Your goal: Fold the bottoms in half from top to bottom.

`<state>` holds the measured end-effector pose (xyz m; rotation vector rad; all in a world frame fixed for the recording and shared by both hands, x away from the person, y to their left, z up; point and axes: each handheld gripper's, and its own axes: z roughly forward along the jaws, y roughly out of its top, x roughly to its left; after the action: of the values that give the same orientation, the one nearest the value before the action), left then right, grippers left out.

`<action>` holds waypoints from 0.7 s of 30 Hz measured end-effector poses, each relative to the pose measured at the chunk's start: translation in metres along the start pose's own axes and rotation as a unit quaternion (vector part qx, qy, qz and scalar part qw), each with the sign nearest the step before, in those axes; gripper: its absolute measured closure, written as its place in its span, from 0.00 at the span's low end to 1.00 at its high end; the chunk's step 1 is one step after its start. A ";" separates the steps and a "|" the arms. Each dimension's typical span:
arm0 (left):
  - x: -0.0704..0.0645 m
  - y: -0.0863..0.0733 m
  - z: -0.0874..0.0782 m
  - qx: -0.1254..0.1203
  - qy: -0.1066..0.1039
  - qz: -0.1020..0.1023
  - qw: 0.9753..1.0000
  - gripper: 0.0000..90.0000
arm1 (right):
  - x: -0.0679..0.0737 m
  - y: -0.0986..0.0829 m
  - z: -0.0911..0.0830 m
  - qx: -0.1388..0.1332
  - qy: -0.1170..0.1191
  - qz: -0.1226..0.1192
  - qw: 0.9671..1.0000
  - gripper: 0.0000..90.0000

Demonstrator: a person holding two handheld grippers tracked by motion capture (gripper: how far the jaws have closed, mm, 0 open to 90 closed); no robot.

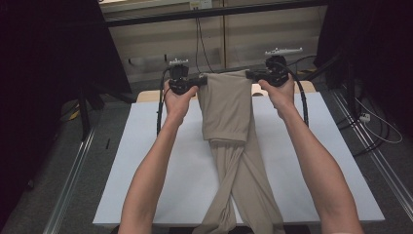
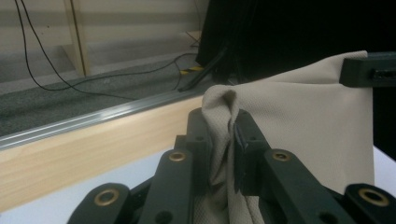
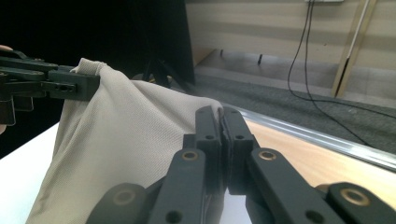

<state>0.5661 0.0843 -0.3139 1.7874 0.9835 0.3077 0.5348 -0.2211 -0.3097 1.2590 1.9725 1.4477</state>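
the white counter (image 1: 160, 161) takes up most of the scene in front of you, its far edge trimmed with pale wood, and it works here as the landing surface for the garment you hold above it

the beige trousers (image 1: 228, 105) hang over the middle of the counter: you have the waistband lifted at the far side and stretched left to right between your two hands, so the upper part hangs flat like a panel, while the two legs trail toward the near edge, cross over each other on the counter and run off it; holding the band taut by its two corners looks meant to keep the cloth spread and free of bunching, ready to lay or fold

your left gripper (image 1: 200, 79) has its fingers clamped on the left corner of the waistband, a pinched fold of cloth standing up between them in the left gripper view; your right gripper (image 1: 251, 74) has its fingers pressed together on the right corner, only a thin edge of fabric caught between them

no brand, label or readable writing appears on the trousers, the grippers or the counter
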 end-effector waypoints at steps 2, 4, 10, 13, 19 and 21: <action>0.001 0.001 0.001 0.005 -0.001 0.000 1.000 0.88 | -0.001 0.005 0.002 0.003 -0.008 -0.002 1.000 0.97; 0.001 -0.003 0.006 0.007 0.002 -0.006 1.000 0.88 | -0.002 0.005 0.006 0.005 -0.009 -0.001 1.000 0.96; 0.007 -0.026 0.024 0.041 0.043 -0.017 0.998 0.39 | -0.012 -0.013 0.023 0.041 -0.078 0.030 0.996 0.58; 0.001 -0.036 0.018 0.050 0.039 0.001 0.998 0.31 | -0.008 -0.026 0.022 0.043 -0.061 0.024 0.997 0.52; -0.021 -0.072 -0.017 0.057 0.009 0.030 0.998 0.27 | 0.014 -0.062 -0.007 0.053 -0.015 0.006 0.998 0.51; -0.027 -0.082 -0.025 0.064 0.005 0.047 0.997 0.29 | 0.026 -0.079 -0.025 0.057 0.004 -0.005 0.998 0.55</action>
<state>0.4945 0.0921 -0.3683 1.9543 0.9466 0.3177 0.4689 -0.2189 -0.3655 1.2896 2.0907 1.3548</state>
